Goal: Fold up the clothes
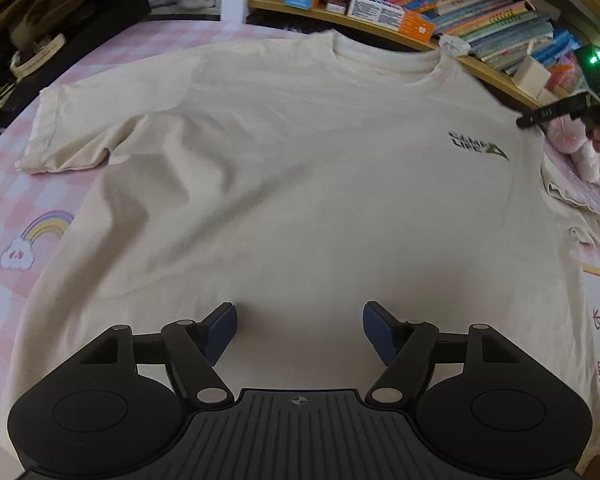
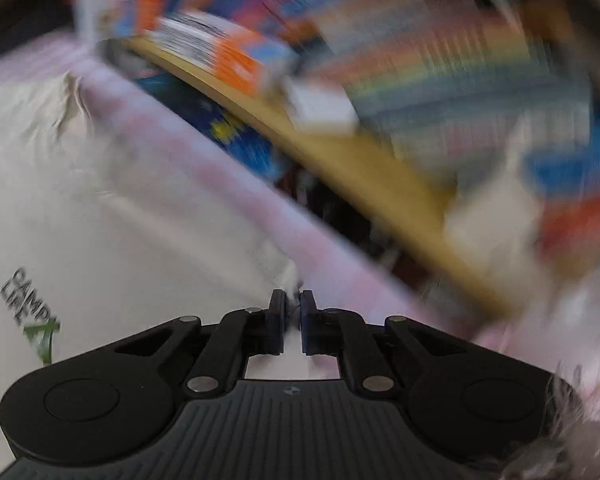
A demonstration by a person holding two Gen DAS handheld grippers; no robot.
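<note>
T-shirt front and centre, cream cotton with a small dark chest logo, spread face up on the pink checked bed sheet, collar at the far side by the bookshelf. Left sleeve lies out flat; the right sleeve area looks bunched at the edge. Left gripper hovers low over the near hem, jaws spread wide, nothing between them. Over on the right, the right gripper has its jaws pinched almost together on a tuft of the pale fabric at the shirt's right shoulder edge. That wrist view is heavily smeared, so there is quick motion there and the exact bite is hard to read.

How will this handle? Soft, light, limp cloth, I'd say: no stiffness at all, so it will drape and sag from any single pinch, and it may drag against the sheet. Best holds look like seams and edges, the shoulder seam and the hem corner on the same side, so a whole side lifts as one straight line. Shallow pinches risk slipping out; deep ones risk catching the sheet beneath. The fold has not yet taken shape; the body lies flat with mild wrinkles near the left armpit.
</note>
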